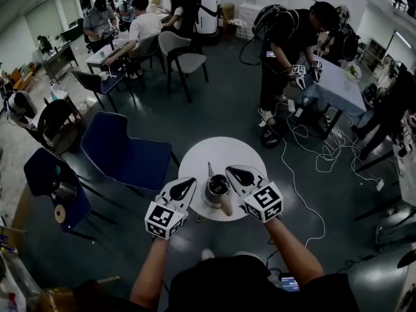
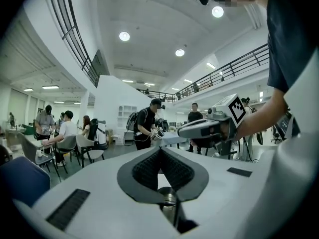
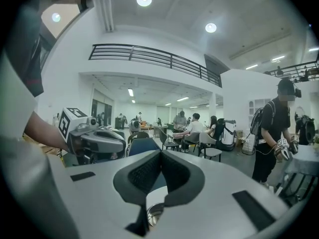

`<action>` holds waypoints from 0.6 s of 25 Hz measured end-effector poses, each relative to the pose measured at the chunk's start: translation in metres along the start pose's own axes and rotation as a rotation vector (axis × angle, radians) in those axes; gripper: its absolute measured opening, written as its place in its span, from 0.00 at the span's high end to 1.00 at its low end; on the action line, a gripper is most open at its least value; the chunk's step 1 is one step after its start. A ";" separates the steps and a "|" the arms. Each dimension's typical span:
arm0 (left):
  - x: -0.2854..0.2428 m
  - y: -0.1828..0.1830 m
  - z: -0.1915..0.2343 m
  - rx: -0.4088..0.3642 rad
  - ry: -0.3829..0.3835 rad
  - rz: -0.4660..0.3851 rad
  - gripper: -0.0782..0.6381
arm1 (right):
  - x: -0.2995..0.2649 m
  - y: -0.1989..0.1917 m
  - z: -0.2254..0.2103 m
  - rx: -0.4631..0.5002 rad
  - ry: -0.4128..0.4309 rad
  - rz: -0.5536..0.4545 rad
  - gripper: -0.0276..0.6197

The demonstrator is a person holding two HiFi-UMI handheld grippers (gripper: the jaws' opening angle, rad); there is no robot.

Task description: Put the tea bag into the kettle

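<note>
I hold my left claw (image 1: 188, 184) over the near left edge of the round white table (image 1: 221, 149), and its two jaws are pressed together with nothing between them. My right claw (image 1: 233, 171) is over the near right edge, and its jaws are pressed together too, with nothing in them. The shiny metal kettle (image 1: 216, 188) stands on the table close to the near edge, right between my two claws and just beside both of them. Its brown handle (image 1: 225, 206) sticks out toward me, past the edge. In each claw's own view I can see a bit of the kettle's shiny rim low down, under the closed jaws. I cannot make out the tea bag anywhere. A blue chair (image 1: 127, 151) stands just left of the table, and white cables (image 1: 305, 174) lie on the dark floor to the right
</note>
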State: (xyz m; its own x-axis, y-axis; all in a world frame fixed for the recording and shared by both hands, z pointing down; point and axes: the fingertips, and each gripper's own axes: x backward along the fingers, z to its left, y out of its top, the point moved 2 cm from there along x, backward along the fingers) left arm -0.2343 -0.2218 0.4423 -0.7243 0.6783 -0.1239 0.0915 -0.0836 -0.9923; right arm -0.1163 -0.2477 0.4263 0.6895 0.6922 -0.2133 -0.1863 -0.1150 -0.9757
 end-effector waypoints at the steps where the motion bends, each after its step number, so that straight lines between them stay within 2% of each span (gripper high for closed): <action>1: 0.001 0.000 -0.002 0.002 0.000 0.002 0.87 | 0.001 0.001 0.001 -0.001 0.001 0.000 0.93; 6: 0.003 0.004 -0.012 0.002 0.013 0.001 0.87 | 0.015 0.001 0.002 0.004 0.009 -0.009 0.93; 15: -0.004 0.022 -0.050 -0.049 0.052 0.003 0.87 | 0.054 0.004 -0.009 0.004 0.031 -0.025 0.93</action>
State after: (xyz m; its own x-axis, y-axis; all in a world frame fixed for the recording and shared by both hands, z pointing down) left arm -0.1954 -0.1896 0.4207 -0.6872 0.7155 -0.1258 0.1278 -0.0513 -0.9905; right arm -0.0733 -0.2176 0.4100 0.7152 0.6726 -0.1901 -0.1713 -0.0950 -0.9806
